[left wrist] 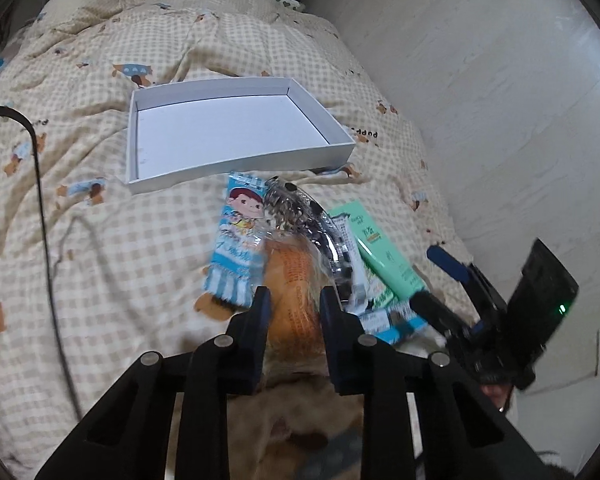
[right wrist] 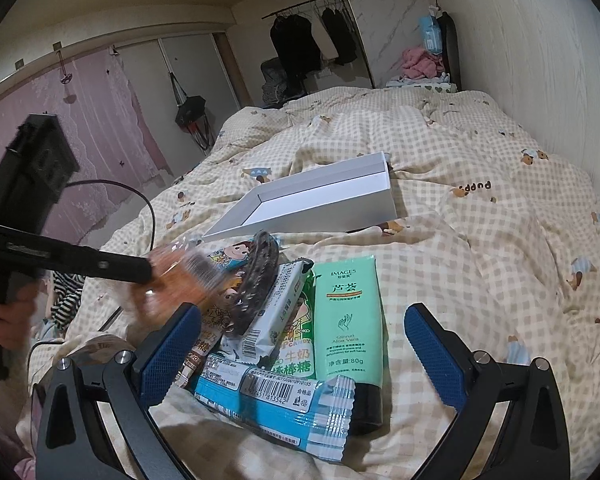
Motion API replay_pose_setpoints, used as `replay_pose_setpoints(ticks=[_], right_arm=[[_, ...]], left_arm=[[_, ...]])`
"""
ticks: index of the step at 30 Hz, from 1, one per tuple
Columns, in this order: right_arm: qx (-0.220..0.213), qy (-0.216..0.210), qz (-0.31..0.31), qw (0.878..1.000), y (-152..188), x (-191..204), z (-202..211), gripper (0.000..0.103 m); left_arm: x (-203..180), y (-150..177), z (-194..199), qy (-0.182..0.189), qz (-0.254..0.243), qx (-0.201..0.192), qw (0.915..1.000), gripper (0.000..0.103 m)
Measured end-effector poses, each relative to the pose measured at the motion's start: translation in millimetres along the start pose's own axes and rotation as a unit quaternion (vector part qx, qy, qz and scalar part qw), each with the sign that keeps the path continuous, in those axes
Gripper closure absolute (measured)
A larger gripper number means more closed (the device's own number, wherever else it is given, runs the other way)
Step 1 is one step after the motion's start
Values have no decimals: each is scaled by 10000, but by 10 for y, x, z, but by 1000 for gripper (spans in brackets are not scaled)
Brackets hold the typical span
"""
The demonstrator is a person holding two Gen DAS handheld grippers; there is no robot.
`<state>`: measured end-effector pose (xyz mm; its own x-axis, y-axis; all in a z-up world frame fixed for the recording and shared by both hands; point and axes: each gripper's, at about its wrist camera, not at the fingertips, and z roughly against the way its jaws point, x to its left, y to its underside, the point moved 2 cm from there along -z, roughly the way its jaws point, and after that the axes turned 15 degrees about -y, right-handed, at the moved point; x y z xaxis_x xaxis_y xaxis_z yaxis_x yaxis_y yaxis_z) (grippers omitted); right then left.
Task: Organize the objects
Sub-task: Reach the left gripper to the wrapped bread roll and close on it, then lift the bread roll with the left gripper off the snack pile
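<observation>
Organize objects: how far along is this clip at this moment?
Barely started. Done: nothing; the shallow white cardboard box on the checked quilt is empty. In hand: the left gripper is shut on an orange snack in a clear wrapper. Left: the green aloe cream tube, the blue striped packet, the cartoon-boy packet and the dark beaded hair band. The right gripper is open.

Ahead of the left gripper (left wrist: 292, 300), snack packets (left wrist: 236, 240) crowd the way; white box (left wrist: 236, 168) beyond lies open.
</observation>
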<state>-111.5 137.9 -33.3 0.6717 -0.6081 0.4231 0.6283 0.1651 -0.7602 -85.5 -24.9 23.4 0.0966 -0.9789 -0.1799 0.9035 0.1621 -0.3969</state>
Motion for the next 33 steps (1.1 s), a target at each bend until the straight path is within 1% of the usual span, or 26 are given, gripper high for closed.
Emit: replay_pose_setpoints(ticks=[3, 5, 8, 10, 11, 12, 13, 14, 15, 16, 18, 19, 21, 22, 23, 26, 27, 28, 29, 30, 33], right_arm=[[1, 3, 7, 10000, -2, -2, -5, 1], [5, 0, 0, 10000, 0, -1, -5, 1], [9, -8, -4, 10000, -1, -5, -9, 1], [26, -19, -12, 10000, 3, -9, -27, 1], [32, -23, -15, 10000, 3, -15, -33, 1], [37, -32, -19, 10000, 5, -21, -39, 1], [39, -41, -25, 10000, 5, -27, -40, 1], [40, -52, -35, 10000, 7, -34, -41, 1], [44, -62, -47, 10000, 5, -38, -42, 1], [47, -63, -55, 10000, 6, -41, -45, 1], [70, -31, -60, 10000, 7, -40, -50, 1], [81, -23, -50, 10000, 6, -32, -54, 1], [102, -6, -20, 9999, 8, -26, -59, 1], [103, -5, -16, 9999, 7, -25, -61, 1], [100, -7, -23, 9999, 7, -23, -63, 1], [105, -13, -28, 9999, 9, -19, -65, 1], [107, -16, -32, 9999, 11, -15, -66, 1], [108, -24, -36, 9999, 12, -9, -63, 1], [107, -28, -37, 9999, 11, -6, -61, 1], [107, -27, -37, 9999, 11, -4, -61, 1], [111, -41, -51, 9999, 13, -9, -60, 1]], left_arm=[[50, 30, 92, -121, -162, -1, 9998, 76], [108, 81, 88, -172, -236, 64, 9996, 77], [142, 197, 53, -455, -437, 122, 9979, 77], [181, 260, 38, -604, -439, 129, 9971, 75], [209, 272, 31, -657, -401, 146, 9969, 68], [224, 278, 30, -693, -375, 166, 9968, 55], [235, 267, 27, -723, -344, 182, 9966, 47], [238, 246, 25, -730, -322, 178, 9967, 38], [215, 231, 32, -700, -336, 154, 9969, 34], [181, 220, 33, -663, -389, 150, 9969, 33], [93, 191, 11, -610, -483, 175, 9968, 26], [55, 176, -15, -615, -509, 198, 9966, 25], [-21, 155, -108, -728, -586, 299, 9952, 25], [-49, 152, -158, -848, -625, 354, 9938, 25], [-76, 159, -226, -1044, -670, 412, 9914, 25], [-117, 221, -366, -1438, -814, 476, 9851, 25], [-132, 253, -394, -1535, -897, 363, 9834, 37], [-141, 288, -402, -1599, -972, 219, 9821, 43], [-148, 322, -409, -1742, -1030, 131, 9792, 43], [-151, 363, -380, -1775, -1050, -61, 9785, 43], [-125, 438, -257, -1636, -1060, -513, 9795, 44]])
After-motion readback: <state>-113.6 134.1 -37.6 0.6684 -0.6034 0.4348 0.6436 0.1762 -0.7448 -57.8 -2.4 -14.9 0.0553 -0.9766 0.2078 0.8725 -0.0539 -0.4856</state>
